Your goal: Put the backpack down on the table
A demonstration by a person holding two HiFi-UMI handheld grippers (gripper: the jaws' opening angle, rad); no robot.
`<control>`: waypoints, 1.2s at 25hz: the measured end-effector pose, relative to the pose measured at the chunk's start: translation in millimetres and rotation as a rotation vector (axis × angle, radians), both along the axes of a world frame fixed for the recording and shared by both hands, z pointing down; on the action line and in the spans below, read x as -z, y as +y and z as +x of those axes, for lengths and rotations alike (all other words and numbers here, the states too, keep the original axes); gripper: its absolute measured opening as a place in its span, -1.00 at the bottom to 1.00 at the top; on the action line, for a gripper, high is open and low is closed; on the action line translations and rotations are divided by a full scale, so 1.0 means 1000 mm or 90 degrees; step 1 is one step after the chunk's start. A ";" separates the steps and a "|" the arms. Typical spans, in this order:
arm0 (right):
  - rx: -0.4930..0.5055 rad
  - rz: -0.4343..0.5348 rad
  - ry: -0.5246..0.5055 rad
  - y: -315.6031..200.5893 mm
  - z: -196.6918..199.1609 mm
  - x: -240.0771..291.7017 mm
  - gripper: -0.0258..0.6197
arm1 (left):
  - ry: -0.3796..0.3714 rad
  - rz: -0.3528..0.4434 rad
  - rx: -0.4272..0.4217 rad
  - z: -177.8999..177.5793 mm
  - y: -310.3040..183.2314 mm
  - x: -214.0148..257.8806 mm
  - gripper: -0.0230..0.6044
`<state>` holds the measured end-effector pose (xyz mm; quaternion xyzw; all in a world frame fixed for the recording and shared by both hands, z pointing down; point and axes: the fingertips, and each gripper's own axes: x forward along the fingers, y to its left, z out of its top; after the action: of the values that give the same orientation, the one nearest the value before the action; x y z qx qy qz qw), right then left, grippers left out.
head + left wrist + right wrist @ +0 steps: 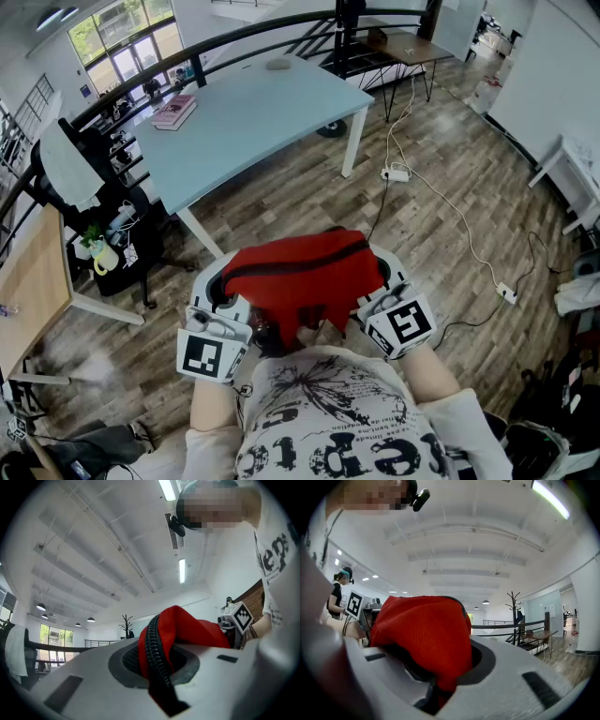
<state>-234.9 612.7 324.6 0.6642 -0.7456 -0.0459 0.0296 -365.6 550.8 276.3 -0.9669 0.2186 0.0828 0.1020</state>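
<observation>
A red backpack (302, 277) with a black zipper hangs in the air between both grippers, close to the person's chest. My left gripper (225, 298) is shut on its left end; red cloth and the black zipper (157, 660) are pinched between the jaws. At the bag's right end my right gripper (382, 291) is shut on red mesh fabric (429, 639). The pale blue table (248, 117) stands further ahead, a good step away across the wooden floor.
A pink book (174, 111) lies at the table's left end and a small grey object (278, 64) at its far edge. A black chair with bags (103, 202) stands left. White cables and power strips (398, 173) trail over the floor to the right.
</observation>
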 end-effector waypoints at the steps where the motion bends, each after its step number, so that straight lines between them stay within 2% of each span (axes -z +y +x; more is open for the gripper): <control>1: 0.000 -0.001 0.000 0.001 0.002 0.000 -0.79 | 0.001 -0.001 0.000 0.002 0.001 0.000 -0.78; 12: 0.011 -0.008 -0.002 -0.003 0.012 -0.008 -0.79 | -0.001 -0.012 0.008 0.014 -0.003 -0.007 -0.78; 18: 0.022 -0.025 -0.027 -0.029 0.029 -0.020 -0.78 | -0.017 -0.035 0.022 0.031 -0.031 -0.018 -0.79; 23: 0.017 -0.042 -0.041 -0.076 0.054 -0.032 -0.78 | -0.022 -0.053 0.010 0.057 -0.079 -0.028 -0.78; 26: 0.007 -0.042 -0.028 -0.125 0.071 -0.032 -0.77 | -0.023 -0.048 0.001 0.072 -0.127 -0.029 -0.78; 30: 0.003 -0.040 -0.047 -0.201 0.097 -0.027 -0.77 | -0.008 -0.033 -0.014 0.097 -0.201 -0.023 -0.78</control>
<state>-137.9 412.1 351.8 0.6626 -0.7486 0.0018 0.0231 -269.0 349.8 299.1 -0.9721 0.2096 0.0718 0.0775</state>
